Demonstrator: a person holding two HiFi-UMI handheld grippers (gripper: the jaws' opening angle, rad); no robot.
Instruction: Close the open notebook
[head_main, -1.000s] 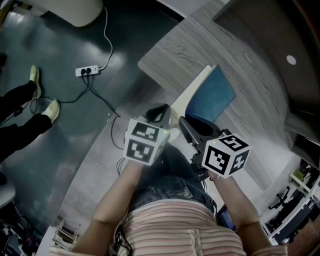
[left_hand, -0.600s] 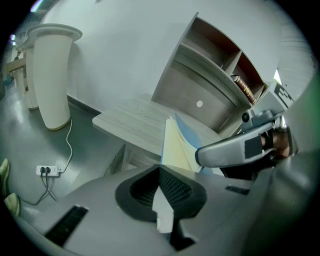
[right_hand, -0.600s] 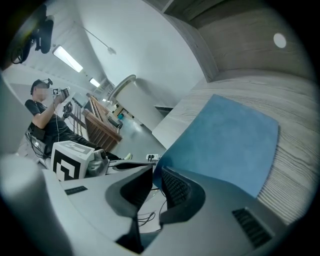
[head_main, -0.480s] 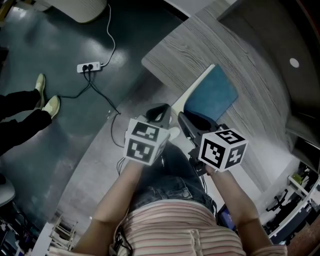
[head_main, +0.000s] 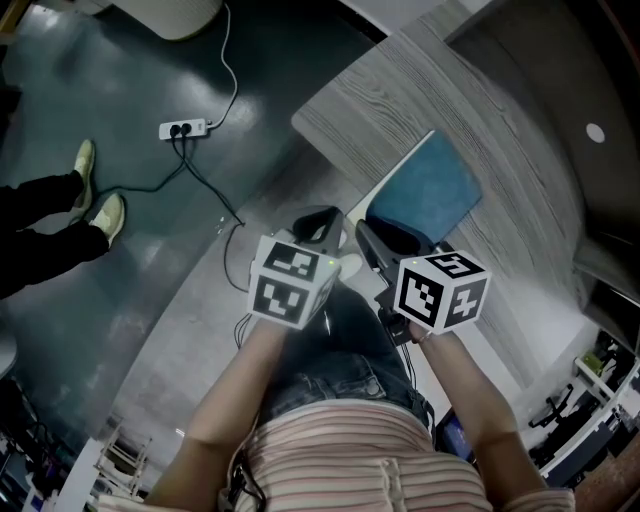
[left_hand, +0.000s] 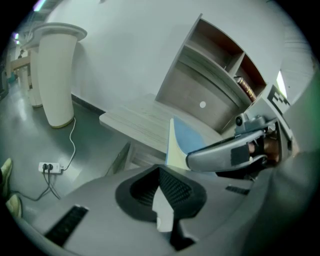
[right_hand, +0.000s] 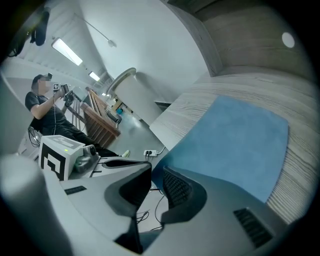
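The notebook (head_main: 425, 190) lies on the wooden desk (head_main: 370, 95) with its blue cover up and a cream strip of pages along its left edge. I cannot tell whether the cover rests fully flat. In the left gripper view it shows as a cream edge beside the blue cover (left_hand: 192, 140). My left gripper (head_main: 322, 228) sits at the near corner, jaws closed on a white sheet (left_hand: 162, 210). My right gripper (head_main: 385, 245) is beside it at the cover's near edge. Its jaws (right_hand: 157, 172) are opening, with the corner of the blue cover (right_hand: 235, 145) showing in the gap, untouched by the pads.
A power strip (head_main: 183, 128) with cables lies on the dark floor to the left. A person's legs and shoes (head_main: 95, 200) stand near it. A white column (left_hand: 55, 75) and a shelf unit (left_hand: 220, 65) stand beyond the desk. Another person (right_hand: 45, 107) stands far off.
My right gripper has shifted a little toward the left gripper and the desk. The left gripper and the notebook look unchanged.
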